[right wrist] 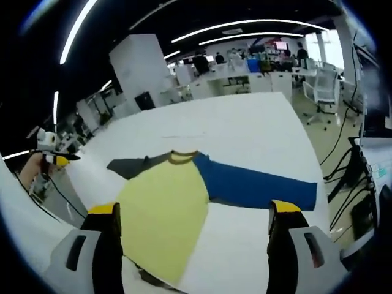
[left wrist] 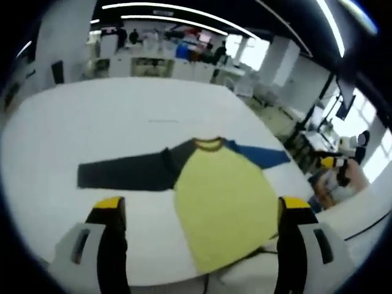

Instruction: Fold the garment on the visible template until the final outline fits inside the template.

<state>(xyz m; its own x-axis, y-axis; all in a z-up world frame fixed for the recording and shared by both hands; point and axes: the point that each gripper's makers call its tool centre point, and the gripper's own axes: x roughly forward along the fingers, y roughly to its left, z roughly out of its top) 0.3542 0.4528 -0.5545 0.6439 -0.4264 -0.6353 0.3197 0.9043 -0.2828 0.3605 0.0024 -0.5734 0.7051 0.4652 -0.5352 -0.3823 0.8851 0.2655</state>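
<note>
Left gripper jaws apart, empty | right gripper likewise | shirt flat on white table, sleeves spread | thin, limp, light; likely pinch the dark sleeve cuff or blue sleeve cuff

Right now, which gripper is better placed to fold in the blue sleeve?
Right, probably. The blue sleeve lies spread just ahead of the right gripper, whose jaws are open; in the left gripper view it lies far off.
</note>
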